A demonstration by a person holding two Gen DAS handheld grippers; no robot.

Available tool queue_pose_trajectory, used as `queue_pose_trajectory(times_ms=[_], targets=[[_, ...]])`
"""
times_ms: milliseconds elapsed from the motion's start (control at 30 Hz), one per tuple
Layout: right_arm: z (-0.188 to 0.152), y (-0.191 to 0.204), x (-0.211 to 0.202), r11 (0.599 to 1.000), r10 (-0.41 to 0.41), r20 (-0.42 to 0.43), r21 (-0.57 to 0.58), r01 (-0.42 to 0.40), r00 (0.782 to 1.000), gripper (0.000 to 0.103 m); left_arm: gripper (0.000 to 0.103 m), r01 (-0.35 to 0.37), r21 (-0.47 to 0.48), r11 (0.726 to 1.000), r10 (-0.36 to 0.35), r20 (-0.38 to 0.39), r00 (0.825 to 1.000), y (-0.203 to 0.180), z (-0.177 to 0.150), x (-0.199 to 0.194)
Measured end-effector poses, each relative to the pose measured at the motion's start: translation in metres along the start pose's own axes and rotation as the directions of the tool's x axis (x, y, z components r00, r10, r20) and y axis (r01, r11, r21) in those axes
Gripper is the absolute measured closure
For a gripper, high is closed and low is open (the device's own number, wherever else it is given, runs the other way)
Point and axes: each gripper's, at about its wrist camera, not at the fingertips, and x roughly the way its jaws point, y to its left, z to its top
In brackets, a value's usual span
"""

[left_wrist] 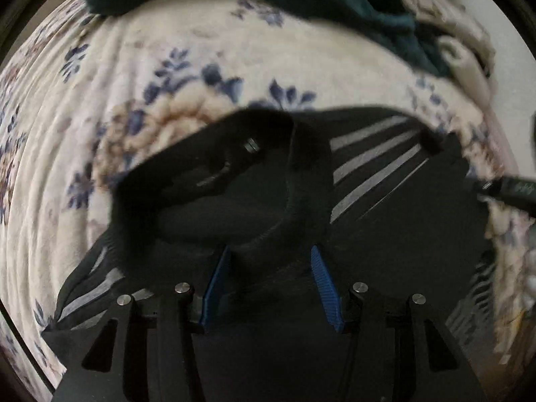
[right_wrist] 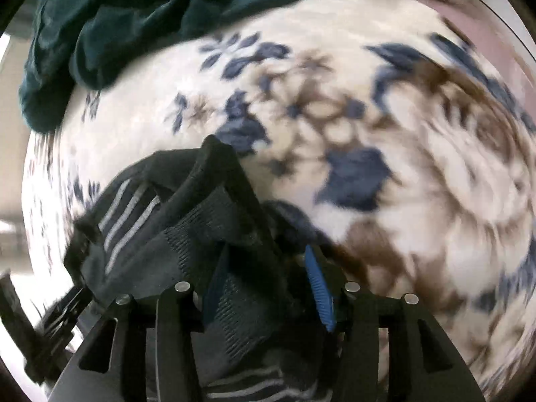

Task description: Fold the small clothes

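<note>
Floral blanket — motion-blurred, edge-cropped.

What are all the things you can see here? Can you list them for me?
striped sock: one, black with grey stripes, on the blanket, lying between both grippers' fingers
floral blanket: one, cream with blue and brown flowers, spread under everything
teal cloth: one, dark teal, bunched at the far edge of the blanket
left gripper: one, black with blue pads, fingers apart over the sock
right gripper: one, black with blue pads, fingers apart with sock fabric between them; view blurred
</note>
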Motion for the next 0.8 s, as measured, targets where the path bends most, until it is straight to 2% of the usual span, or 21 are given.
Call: queue_pose_trajectory(times_ms=[33,67,100,133,300,400,467,500,533,567,600,633,733,800], targets=[[0.002,0.002,-0.003,1.000,-0.003,0.030,-0.028,0.004,1.000,0.087,0.067,-0.005,0.002,1.000,0.005,0.006,1.000,-0.001,-0.001,0.002],[0.004,0.006,-0.007,0.998,-0.019,0.063,-0.058,0.023,0.998,0.101,0.081,0.003,-0.003,1.000,-0.003,0.019,1.000,0.000,-0.002,0.003],[0.005,0.009,-0.011,0.996,-0.034,0.084,-0.078,0.040,0.996,0.101,0.098,-0.019,-0.006,1.000,0.019,0.018,1.000,0.002,-0.001,0.004],[0.006,0.012,-0.014,0.995,-0.024,0.099,-0.090,0.033,0.995,0.101,0.100,-0.022,-0.009,1.000,0.022,0.021,1.000,0.003,-0.002,0.004],[0.016,0.023,-0.023,0.991,-0.031,0.136,-0.125,0.048,0.990,0.102,0.100,-0.009,-0.085,0.996,0.010,0.018,1.000,0.020,-0.003,-0.001],[0.028,0.027,-0.011,0.990,-0.020,0.067,-0.140,0.029,0.998,0.101,0.099,-0.023,-0.119,0.993,0.026,0.019,0.999,0.020,-0.003,-0.015],[0.031,0.022,-0.005,0.992,0.017,-0.014,-0.127,-0.019,1.000,0.098,0.096,-0.046,-0.124,0.991,0.050,0.027,0.998,0.016,-0.003,-0.027],[0.029,0.016,-0.006,0.991,0.056,-0.053,-0.116,-0.062,0.997,0.095,0.082,-0.086,-0.122,0.989,0.090,0.032,0.995,0.009,-0.005,-0.037],[0.026,0.010,-0.011,0.990,0.091,-0.075,-0.105,-0.098,0.993,0.081,0.050,-0.100,-0.121,0.988,0.105,0.034,0.994,0.008,-0.005,-0.039],[0.022,0.005,-0.015,0.988,0.107,-0.087,-0.102,-0.116,0.990,0.052,0.031,-0.111,-0.125,0.986,0.118,0.050,0.992,-0.001,-0.009,-0.049],[0.019,-0.001,-0.023,0.986,0.125,-0.099,-0.102,-0.135,0.987,0.041,0.005,-0.117,-0.129,0.985,0.126,0.062,0.990,-0.008,-0.013,-0.055],[0.014,-0.007,-0.032,0.983,0.140,-0.114,-0.105,-0.152,0.984,0.031,0.003,-0.114,-0.133,0.984,0.126,0.080,0.989,-0.019,-0.019,-0.065],[-0.003,-0.023,-0.065,0.984,0.105,-0.136,-0.127,-0.123,0.985,0.026,0.003,-0.107,-0.138,0.985,0.120,0.090,0.989,-0.058,-0.035,-0.078],[-0.016,-0.039,-0.091,0.987,0.074,-0.142,-0.134,-0.093,0.987,0.020,0.003,-0.075,-0.142,0.987,0.086,0.069,0.994,-0.095,-0.058,-0.086]])
